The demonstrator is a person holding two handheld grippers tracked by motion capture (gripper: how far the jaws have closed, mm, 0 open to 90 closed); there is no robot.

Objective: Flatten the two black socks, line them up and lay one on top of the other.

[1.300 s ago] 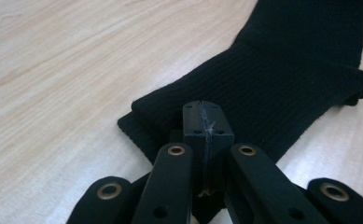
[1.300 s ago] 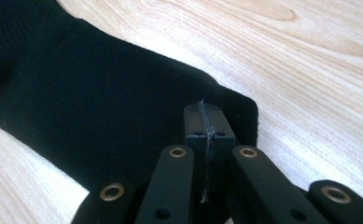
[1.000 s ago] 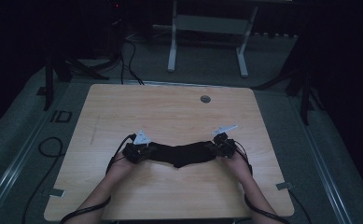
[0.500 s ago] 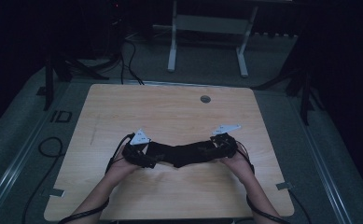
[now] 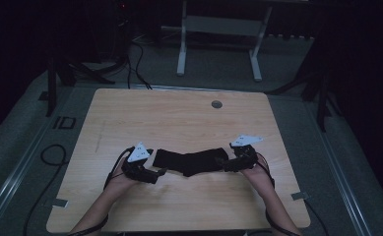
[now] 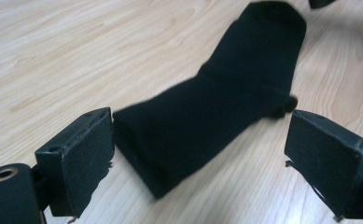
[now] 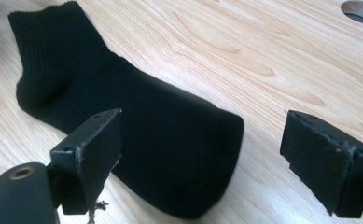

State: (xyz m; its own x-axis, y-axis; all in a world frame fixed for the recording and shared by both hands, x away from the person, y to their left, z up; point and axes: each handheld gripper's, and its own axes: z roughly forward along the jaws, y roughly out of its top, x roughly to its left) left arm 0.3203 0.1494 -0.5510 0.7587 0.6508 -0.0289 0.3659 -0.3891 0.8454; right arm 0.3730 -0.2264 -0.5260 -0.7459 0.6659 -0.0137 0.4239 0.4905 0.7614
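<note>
A black sock (image 5: 191,161) lies flat on the table (image 5: 179,123), bent at the heel, stretched crosswise between my two hands on the near half of the wooden top. In the left gripper view the sock (image 6: 216,102) runs away from the camera, its near end lying just ahead of the pads. In the right gripper view its other end (image 7: 137,135) lies between the pads without being pressed. My left tongs (image 5: 157,173) stand apart at one end of the sock; their jaws have just been opening and nothing is clamped in them. My right tongs (image 5: 223,164) stand wide apart at the other end, also just opened, free of the fabric. A hand holds each gripper, forearms coming in from the near edge. A round cable hole (image 5: 216,104) sits well apart, near the far edge of the table.
</note>
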